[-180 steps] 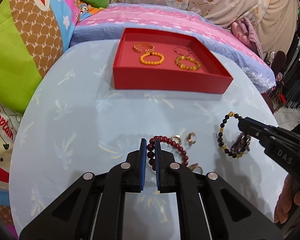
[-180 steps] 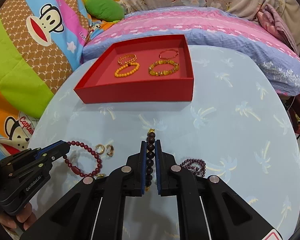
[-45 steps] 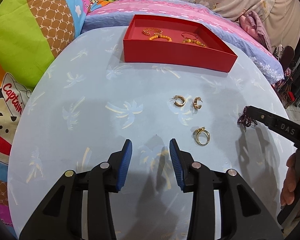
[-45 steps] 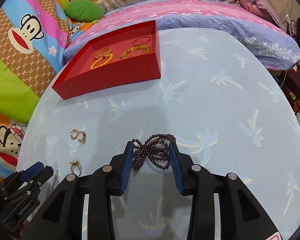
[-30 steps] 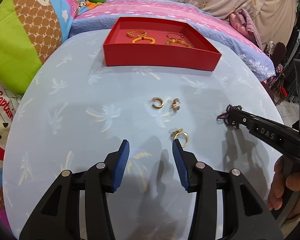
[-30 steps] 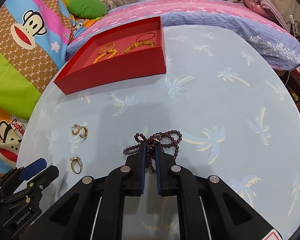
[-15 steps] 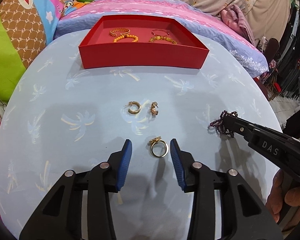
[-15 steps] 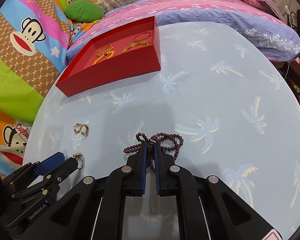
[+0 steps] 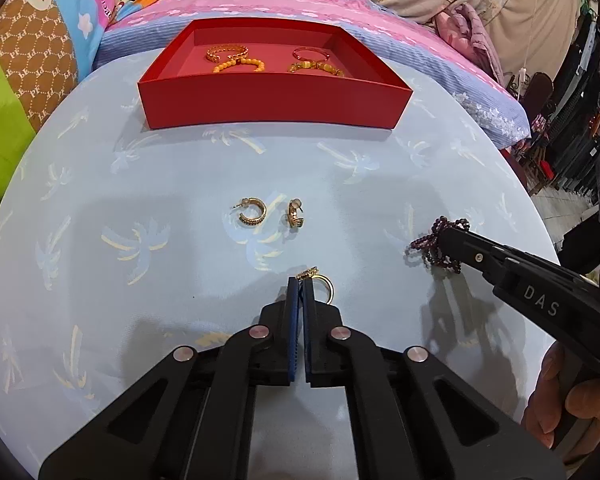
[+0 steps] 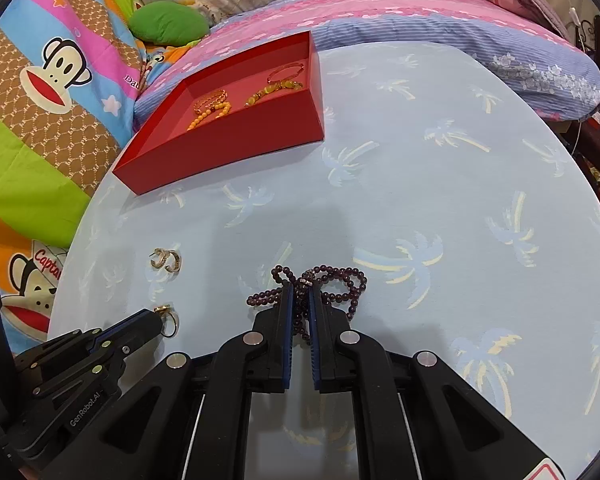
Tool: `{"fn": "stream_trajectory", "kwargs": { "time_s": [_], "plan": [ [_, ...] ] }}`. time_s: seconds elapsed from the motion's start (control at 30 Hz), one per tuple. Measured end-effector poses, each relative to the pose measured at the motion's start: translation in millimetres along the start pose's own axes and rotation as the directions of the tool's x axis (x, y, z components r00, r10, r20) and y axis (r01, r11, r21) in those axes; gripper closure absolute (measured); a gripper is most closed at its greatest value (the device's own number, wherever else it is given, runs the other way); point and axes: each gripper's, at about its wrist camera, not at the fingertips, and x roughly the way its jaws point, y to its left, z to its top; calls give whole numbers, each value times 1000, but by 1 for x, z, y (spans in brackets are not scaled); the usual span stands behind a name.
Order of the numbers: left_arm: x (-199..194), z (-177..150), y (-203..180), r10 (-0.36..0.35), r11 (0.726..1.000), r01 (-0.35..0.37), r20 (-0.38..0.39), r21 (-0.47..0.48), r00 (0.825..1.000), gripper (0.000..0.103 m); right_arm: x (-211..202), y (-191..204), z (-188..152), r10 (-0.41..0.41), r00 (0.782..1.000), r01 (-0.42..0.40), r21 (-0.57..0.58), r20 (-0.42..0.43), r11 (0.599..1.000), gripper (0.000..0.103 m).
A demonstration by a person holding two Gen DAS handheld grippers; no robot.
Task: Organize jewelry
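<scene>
A red tray [image 9: 272, 102] at the table's far side holds several gold and amber bracelets [image 9: 236, 63]; it also shows in the right wrist view [image 10: 236, 140]. My left gripper [image 9: 300, 282] is shut on a gold ring [image 9: 320, 280] on the tablecloth; the ring also shows in the right wrist view [image 10: 168, 320]. My right gripper [image 10: 299, 296] is shut on a dark purple bead bracelet [image 10: 340, 280], bunched on the cloth; it also shows in the left wrist view [image 9: 432, 244]. Two gold hoop earrings [image 9: 270, 213] lie between ring and tray.
The round table has a light blue palm-print cloth [image 10: 440, 168]. Colourful monkey-print cushions [image 10: 48, 80] line the left side and a pink and blue striped bed [image 10: 380, 12] lies behind. The table edge falls off at right, near clothes racks [image 9: 580, 120].
My left gripper moved forward and closed on the gold ring; half a second ago it was open around it. My right gripper stays shut on the purple bracelet.
</scene>
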Motion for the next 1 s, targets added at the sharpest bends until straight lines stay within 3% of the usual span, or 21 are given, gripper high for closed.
{"fn": "stream_trajectory", "kwargs": {
  "time_s": [0.47,0.57,0.7,0.87,1.0],
  "plan": [
    [-7,4,-2,17,1000,-17,9,-3,1000,100,-11,9,2,10,1000,-9,-19,22,1000,96],
    [-6,5,-2,36,999,-36,14,-15,999,79,-12,6,1,8,1000,-8,-17,22,1000,96],
    [-6,10,-6,24,1000,-24,21,-18,999,70,-12,6,1,8,1000,-8,-16,22,1000,96],
    [6,11,-9,35,999,-35,-1,-8,999,71,-12,4,1,11,1000,-11,-14,19,1000,96],
    [10,8,-7,40,999,-40,-4,-8,999,77,-10,2,3,13,1000,-12,-13,14,1000,96]
  ]
}}
